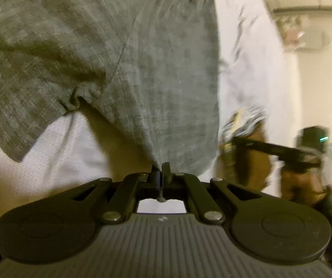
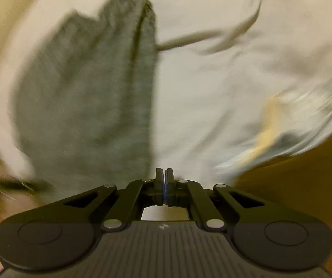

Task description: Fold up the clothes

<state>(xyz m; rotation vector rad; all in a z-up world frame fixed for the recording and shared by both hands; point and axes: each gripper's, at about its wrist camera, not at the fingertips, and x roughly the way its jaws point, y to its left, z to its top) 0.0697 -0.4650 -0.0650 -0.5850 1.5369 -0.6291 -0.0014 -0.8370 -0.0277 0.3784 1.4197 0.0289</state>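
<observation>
1. Your left gripper (image 1: 160, 170) pinches only a thin corner of the grey garment (image 1: 124, 53); a quick swing could pull it free.
2. Your right gripper (image 2: 164, 173) has its jaws closed, seemingly on nothing; blur leaves that unsure.
3. The garment hangs ahead of the left jaws, above the white sheet (image 1: 50, 153), and left of the right jaws.

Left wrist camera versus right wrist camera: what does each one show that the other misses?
Only the left wrist view shows the other hand-held gripper, a person's hand holding it, and a wall with a ceiling edge. Only the right wrist view shows a brown surface beyond the sheet's edge. Both show the heathered grey knit garment pinched in shut jaws, hanging over a wrinkled white bed sheet, with blurred patterned fabric nearby.
</observation>
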